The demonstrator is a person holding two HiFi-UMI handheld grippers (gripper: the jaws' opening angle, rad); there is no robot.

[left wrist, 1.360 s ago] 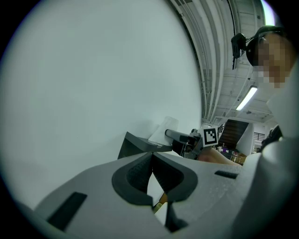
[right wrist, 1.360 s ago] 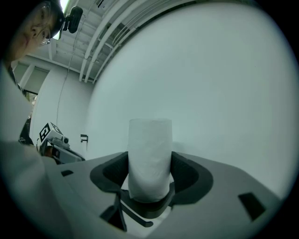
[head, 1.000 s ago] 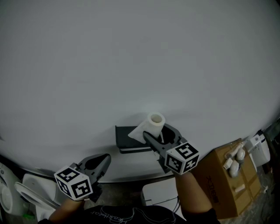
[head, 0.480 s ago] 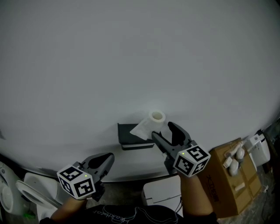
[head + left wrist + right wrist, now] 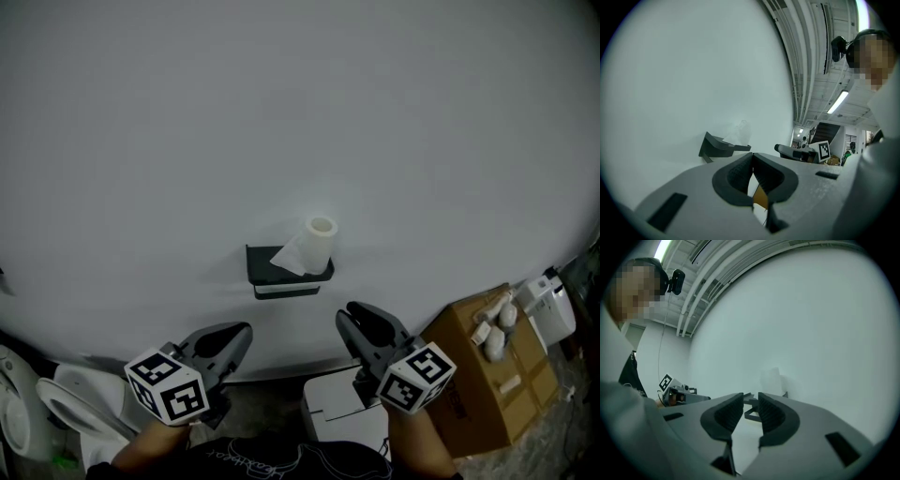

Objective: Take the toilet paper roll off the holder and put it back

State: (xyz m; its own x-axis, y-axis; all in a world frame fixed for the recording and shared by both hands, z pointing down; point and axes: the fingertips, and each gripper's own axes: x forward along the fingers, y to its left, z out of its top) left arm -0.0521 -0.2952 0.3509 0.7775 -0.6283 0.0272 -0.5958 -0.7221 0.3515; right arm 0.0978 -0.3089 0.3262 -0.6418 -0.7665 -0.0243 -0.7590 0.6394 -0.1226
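White wall bears one holder, one roll; left tongs closed, right tongs just narrowed, empty.

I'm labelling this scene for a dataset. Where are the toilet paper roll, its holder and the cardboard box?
toilet paper roll (image 5: 318,247): head view, on its side wall.
holder (image 5: 259,265): head view, bare left part of its shelf.
cardboard box (image 5: 473,380): head view, on its top face.

white roll, black holder
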